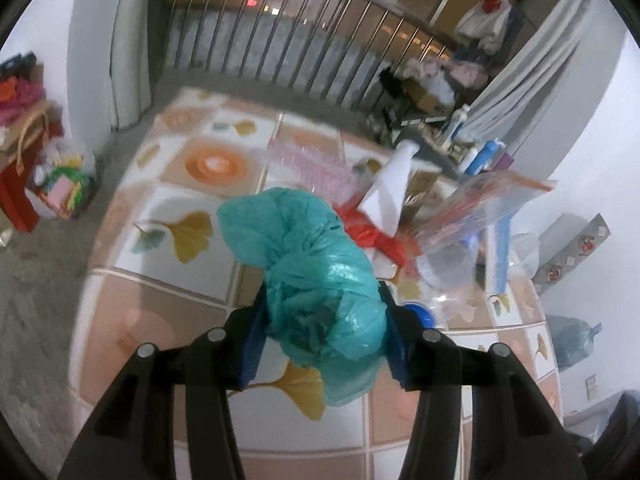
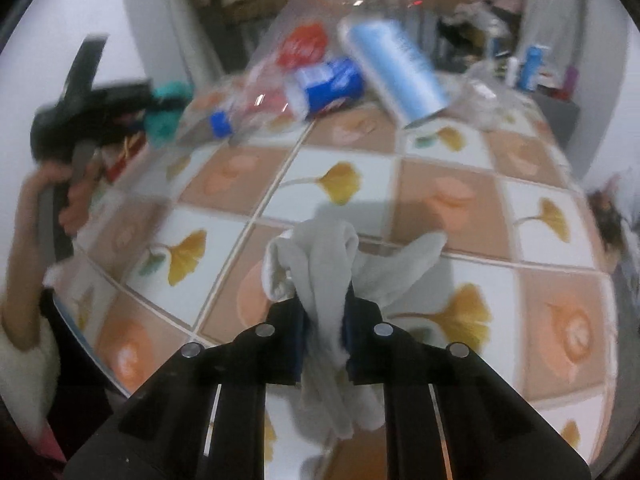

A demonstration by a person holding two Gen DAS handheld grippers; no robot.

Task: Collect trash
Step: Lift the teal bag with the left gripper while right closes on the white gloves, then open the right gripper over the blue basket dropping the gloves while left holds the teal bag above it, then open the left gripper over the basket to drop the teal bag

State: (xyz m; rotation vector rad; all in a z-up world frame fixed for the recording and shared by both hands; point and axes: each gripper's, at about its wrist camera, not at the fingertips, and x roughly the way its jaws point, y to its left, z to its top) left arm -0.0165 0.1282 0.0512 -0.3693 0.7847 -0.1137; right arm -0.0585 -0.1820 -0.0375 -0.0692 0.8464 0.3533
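Note:
My left gripper (image 1: 322, 322) is shut on a crumpled teal plastic bag (image 1: 316, 276) and holds it above the tiled table (image 1: 168, 292). The bag also shows in the right wrist view (image 2: 166, 110), held by the left gripper at the far left. My right gripper (image 2: 324, 320) is shut on a grey cloth (image 2: 324, 276) that hangs between its jaws over the table (image 2: 440, 200). More trash lies on the far side: a red bag (image 1: 372, 236), white paper (image 1: 390, 188), a clear zip bag (image 1: 476, 208), a blue cylinder (image 2: 400, 68) and a blue-white can (image 2: 332, 80).
A pink plastic rack (image 1: 308, 164) lies at the table's far side. A blue bottle cap (image 1: 418, 314) sits by the left gripper. A railing (image 1: 320, 36), curtains and cluttered shelves stand beyond. A red stool (image 1: 16, 184) and a full bag (image 1: 64, 184) stand on the floor at left.

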